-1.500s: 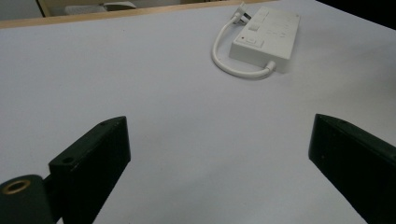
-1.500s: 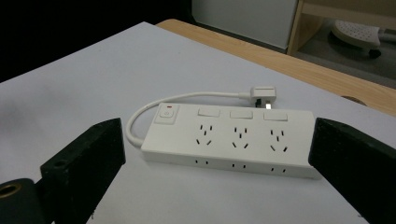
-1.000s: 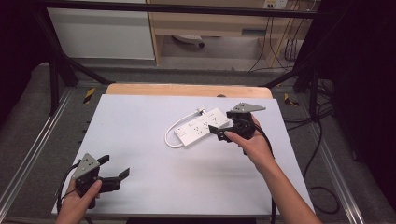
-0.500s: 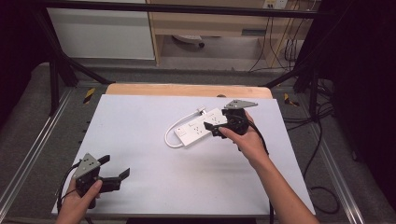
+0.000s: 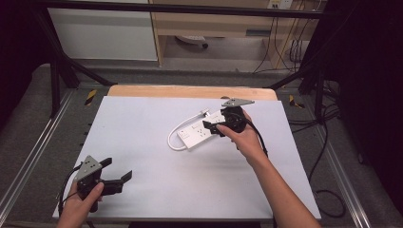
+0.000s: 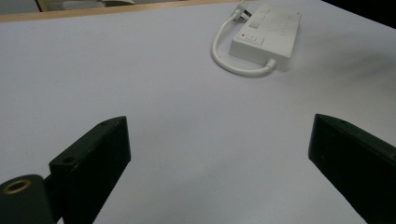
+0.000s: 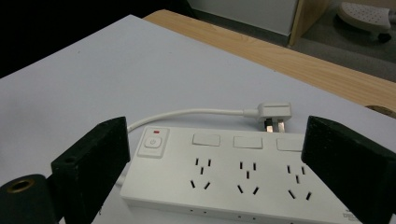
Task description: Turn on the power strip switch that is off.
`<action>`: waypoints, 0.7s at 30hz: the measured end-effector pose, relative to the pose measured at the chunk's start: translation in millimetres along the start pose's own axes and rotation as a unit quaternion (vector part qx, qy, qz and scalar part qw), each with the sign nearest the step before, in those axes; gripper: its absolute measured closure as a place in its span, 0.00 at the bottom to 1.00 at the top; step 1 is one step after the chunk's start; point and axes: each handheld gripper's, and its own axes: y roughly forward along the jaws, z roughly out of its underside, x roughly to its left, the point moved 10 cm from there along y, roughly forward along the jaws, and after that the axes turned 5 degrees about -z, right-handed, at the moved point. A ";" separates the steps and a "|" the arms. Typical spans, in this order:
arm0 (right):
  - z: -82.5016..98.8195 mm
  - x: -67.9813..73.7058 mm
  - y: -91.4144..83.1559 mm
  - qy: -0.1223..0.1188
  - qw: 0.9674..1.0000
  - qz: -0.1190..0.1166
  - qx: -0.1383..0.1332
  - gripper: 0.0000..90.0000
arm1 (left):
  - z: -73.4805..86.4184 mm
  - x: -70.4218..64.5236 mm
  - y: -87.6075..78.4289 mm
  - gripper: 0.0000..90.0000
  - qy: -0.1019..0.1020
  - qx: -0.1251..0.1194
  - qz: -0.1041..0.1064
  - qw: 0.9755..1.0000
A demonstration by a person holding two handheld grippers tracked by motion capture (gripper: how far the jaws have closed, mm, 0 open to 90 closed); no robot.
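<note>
A white power strip (image 5: pixel 194 134) with a short looped cable lies on the white table (image 5: pixel 157 199), right of centre. In the right gripper view the power strip (image 7: pixel 233 179) sits directly between the wide-apart jaws, its switches and sockets facing up and its plug (image 7: pixel 274 113) lying behind it. My right gripper (image 5: pixel 212 128) hovers over the strip's right end, open, holding nothing. My left gripper (image 5: pixel 116 169) rests near the table's front left corner, open and empty. In the left gripper view the power strip (image 6: pixel 268 35) lies far ahead of the left gripper (image 6: pixel 219 154).
A wooden board edge (image 5: pixel 190 91) runs along the table's far side. Metal frame rails (image 5: pixel 28 161) flank the table. Cables (image 5: pixel 328 190) trail on the floor at the right. A cabinet (image 5: pixel 104 33) stands behind.
My right gripper has moved a little farther out and left over the power strip's end. The left gripper has stayed where it was.
</note>
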 end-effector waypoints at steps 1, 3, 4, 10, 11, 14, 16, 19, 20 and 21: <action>0.0 -0.2 1.7 0.000 1.000 0.000 0.002 0.10 | 0.3 0.5 0.3 0.06 0.002 0.001 -0.002 1.000; -0.8 -0.9 4.0 -0.001 1.000 0.002 0.003 0.10 | 0.6 1.6 0.5 0.07 0.007 0.003 -0.006 1.000; -0.8 -0.5 4.9 0.000 1.000 0.001 0.003 0.10 | 0.5 0.4 0.5 0.07 0.002 0.001 -0.003 1.000; 4.5 -2.7 16.1 0.004 1.000 0.004 0.012 0.10 | 0.2 -0.9 0.0 0.07 0.008 0.001 0.000 1.000; 5.4 -2.5 17.6 0.005 1.000 0.004 0.014 0.10 | 0.3 -0.6 0.3 0.07 0.007 0.001 -0.001 1.000; 7.6 -4.2 21.2 -0.001 1.000 0.005 0.020 0.10 | 0.2 0.4 0.5 0.07 0.007 0.002 -0.004 1.000; 9.4 -6.4 22.9 -0.001 1.000 0.009 0.024 0.10 | -0.1 -0.1 1.0 0.07 0.008 0.002 -0.002 1.000; 9.3 -8.7 25.4 0.005 1.000 0.010 0.020 0.11 | 0.6 -1.2 1.1 0.07 0.007 0.003 0.001 1.000; 9.4 -8.8 26.1 0.006 1.000 0.010 0.020 0.13 | 0.7 -1.2 1.0 0.07 0.008 0.003 0.001 1.000; 9.6 -8.5 27.0 0.008 1.000 0.009 0.020 0.13 | 0.8 -1.3 1.0 0.07 0.008 0.004 0.001 1.000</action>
